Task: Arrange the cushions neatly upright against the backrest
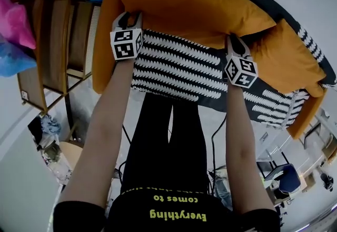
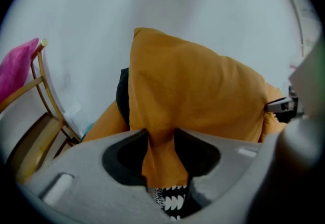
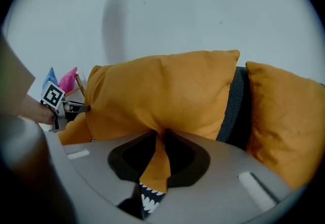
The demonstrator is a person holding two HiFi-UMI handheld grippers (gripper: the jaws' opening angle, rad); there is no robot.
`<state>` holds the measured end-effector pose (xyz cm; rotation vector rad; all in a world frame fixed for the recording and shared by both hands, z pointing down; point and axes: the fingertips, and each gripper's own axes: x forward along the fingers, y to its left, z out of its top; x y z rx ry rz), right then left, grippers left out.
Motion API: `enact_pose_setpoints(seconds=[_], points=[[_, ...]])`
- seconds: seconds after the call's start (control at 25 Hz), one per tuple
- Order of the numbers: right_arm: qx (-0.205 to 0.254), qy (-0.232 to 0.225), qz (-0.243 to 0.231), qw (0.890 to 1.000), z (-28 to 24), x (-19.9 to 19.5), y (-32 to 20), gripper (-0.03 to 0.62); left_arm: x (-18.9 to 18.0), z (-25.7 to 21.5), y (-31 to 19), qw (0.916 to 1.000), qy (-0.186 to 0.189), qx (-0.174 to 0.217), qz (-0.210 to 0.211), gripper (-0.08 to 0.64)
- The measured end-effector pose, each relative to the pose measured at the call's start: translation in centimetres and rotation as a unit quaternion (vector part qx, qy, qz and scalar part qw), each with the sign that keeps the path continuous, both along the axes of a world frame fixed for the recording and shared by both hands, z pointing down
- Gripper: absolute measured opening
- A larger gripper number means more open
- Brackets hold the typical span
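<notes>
Now, the head view takes in the whole sofa (image 1: 174, 70) from above, its seat black with rows of white scallops and its arms orange. It also shows both of the person's forearms reaching to the big mustard-orange fabric cushion (image 1: 184, 4). The left gripper (image 1: 129, 15) is at the cushion's left end and the right gripper (image 1: 235, 41) at its right end.

Only the gripper views show the jaws. In the left gripper view, the left gripper (image 2: 161, 136) has a fold of the cushion's (image 2: 193, 91) lower edge pinched between its jaws. In the right gripper view, the right gripper (image 3: 158, 139) is closed on a narrower fold of the same cushion (image 3: 162, 91), with the left gripper (image 3: 63, 108) across at the far end.

The cushion stands plump and slightly creased over the patterned seat, against the dark backrest (image 3: 236, 98). A second orange cushion (image 3: 289, 121) is just beside it on the right. A wooden chair (image 1: 52, 41) with a pink cloth (image 1: 16, 20) stands left of the sofa.
</notes>
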<state>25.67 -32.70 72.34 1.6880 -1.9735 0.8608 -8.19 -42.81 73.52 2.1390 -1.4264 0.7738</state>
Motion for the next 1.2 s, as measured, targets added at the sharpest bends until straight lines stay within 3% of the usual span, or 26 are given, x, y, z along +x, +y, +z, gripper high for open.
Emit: enact_pose_setpoints(seconds=[0.2, 0.52, 0.76, 1.04, 1.2], points=[[0.010, -0.018, 0.017, 1.000, -1.7, -0.1, 1.0, 0.118, 0.1, -3.2, 1.1, 0.9993, -0.001, 0.036, 0.005, 0.175], [0.105, -0.031, 0.017, 0.994, -11.0, -1.5, 1.3, 0.091, 2.5, -11.8, 3.5, 0.9937, 0.050, 0.099, 0.017, 0.139], [0.180, -0.051, -0.009, 0.982, -20.8, -3.6, 1.6, 0.013, 4.9, -21.0, 5.3, 0.9818, 0.099, 0.154, 0.052, 0.023], [0.228, -0.095, -0.023, 0.969, -31.4, -5.0, 3.6, 0.011, 6.0, -31.7, 7.8, 0.9693, 0.126, 0.202, 0.062, -0.002], [0.231, -0.139, -0.009, 0.963, -36.0, -5.4, 5.4, 0.011, 7.0, -36.9, 10.0, 0.9621, 0.126, 0.227, 0.084, -0.002]])
